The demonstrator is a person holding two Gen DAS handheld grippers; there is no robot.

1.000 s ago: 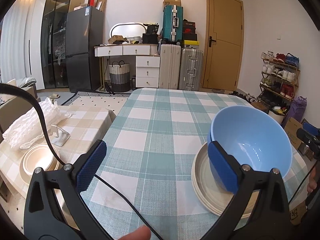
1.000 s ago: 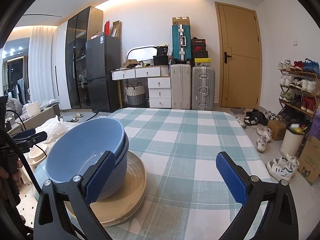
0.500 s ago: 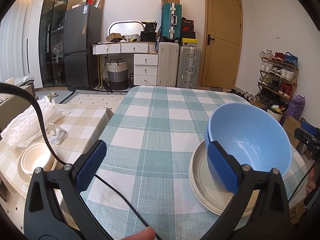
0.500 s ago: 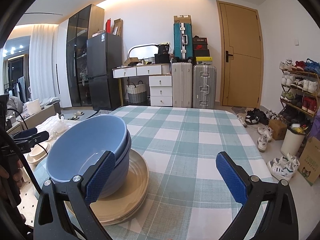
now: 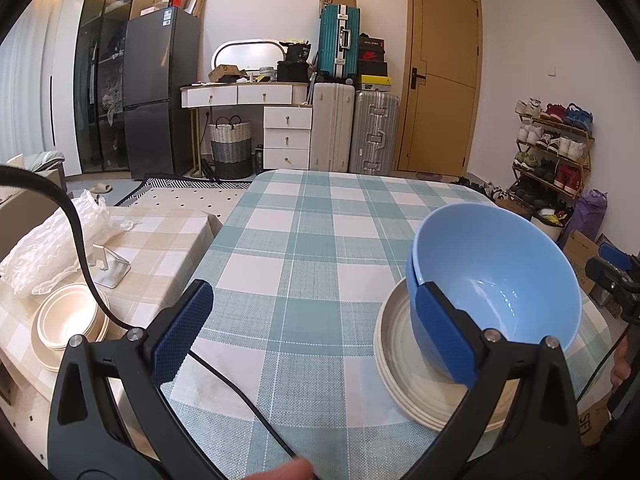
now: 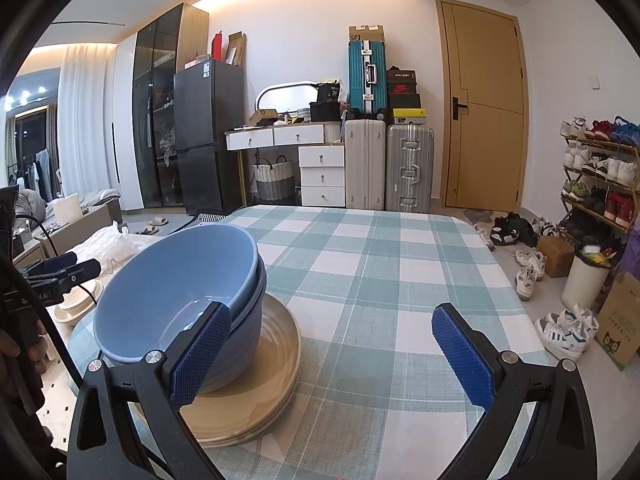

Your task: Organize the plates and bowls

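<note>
Bowls (image 5: 496,280) sit nested on plates (image 5: 400,360), right of the wide left tool (image 5: 316,332); right tool (image 6: 332,344) gapes wide, empty.

The blue bowls (image 5: 496,276) cover the middle of the cream plates (image 5: 394,360), and the left gripper's right pad (image 5: 446,334) hides their near wall. At the left edge of the left wrist view, cream bowls (image 5: 68,316) sit partly behind a black cable (image 5: 86,264); shoe-rack labels too small to read
</note>
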